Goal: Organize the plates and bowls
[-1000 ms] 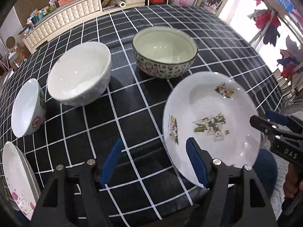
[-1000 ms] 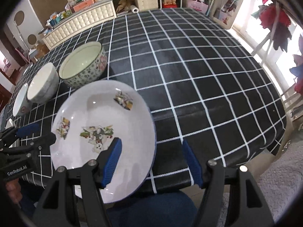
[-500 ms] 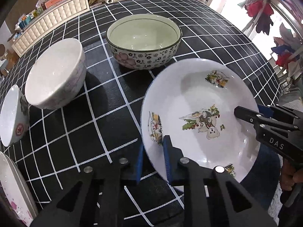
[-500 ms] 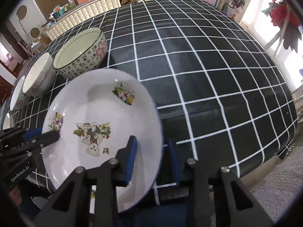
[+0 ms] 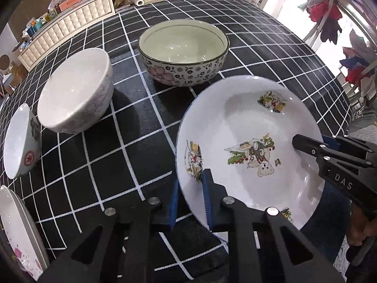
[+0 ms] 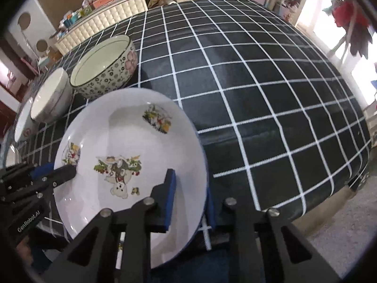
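The cartoon plate [image 5: 249, 146] sits at the near edge of the table [image 5: 146, 127], partly overhanging it, with both grippers on its rim. The left gripper [image 5: 190, 200] is nearly closed, its blue pads pinching the plate's left rim, one pad on top and one beneath. The right gripper [image 6: 188, 198] is likewise clamped on the opposite rim, with one pad over the plate's face and the other under its edge.

Three bowls stand in a row behind the plate: a floral bowl [image 5: 183, 52] nearest it, a plain white bowl [image 5: 75, 89] beside that, and a small bowl [image 5: 21, 141] with a red mark farther left. A second plate [image 5: 18, 235], with pink print, lies at the table's far left edge. That makes two plates and three bowls, all on the black checked cloth.
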Motion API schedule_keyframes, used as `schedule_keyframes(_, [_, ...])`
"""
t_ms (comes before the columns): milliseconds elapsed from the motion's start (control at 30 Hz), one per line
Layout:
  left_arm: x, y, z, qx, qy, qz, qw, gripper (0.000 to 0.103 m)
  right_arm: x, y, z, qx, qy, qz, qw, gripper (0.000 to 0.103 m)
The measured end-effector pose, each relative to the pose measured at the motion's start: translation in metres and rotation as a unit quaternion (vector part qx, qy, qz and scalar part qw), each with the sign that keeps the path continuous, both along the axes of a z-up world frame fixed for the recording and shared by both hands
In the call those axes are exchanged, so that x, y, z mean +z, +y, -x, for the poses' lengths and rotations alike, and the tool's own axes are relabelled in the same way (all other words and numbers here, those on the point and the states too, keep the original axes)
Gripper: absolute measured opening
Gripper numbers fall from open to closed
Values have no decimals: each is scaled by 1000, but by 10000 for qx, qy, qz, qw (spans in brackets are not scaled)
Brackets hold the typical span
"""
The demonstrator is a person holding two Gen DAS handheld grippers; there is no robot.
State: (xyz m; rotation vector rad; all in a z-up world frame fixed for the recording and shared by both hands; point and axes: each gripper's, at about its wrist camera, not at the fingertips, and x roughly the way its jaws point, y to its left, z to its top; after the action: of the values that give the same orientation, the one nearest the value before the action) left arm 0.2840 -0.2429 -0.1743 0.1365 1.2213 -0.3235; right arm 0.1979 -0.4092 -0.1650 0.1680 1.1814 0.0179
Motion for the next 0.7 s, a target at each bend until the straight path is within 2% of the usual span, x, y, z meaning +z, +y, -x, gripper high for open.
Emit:
schedule_keyframes(267, [13,31,8,259,-127,10,9996,16,15,28,9,229,-205,-132,9994,23])
schedule_keyframes(700, [54,133,44,963,-487,70,9941,15,42,109,13,815,-541,-298,9948,22])
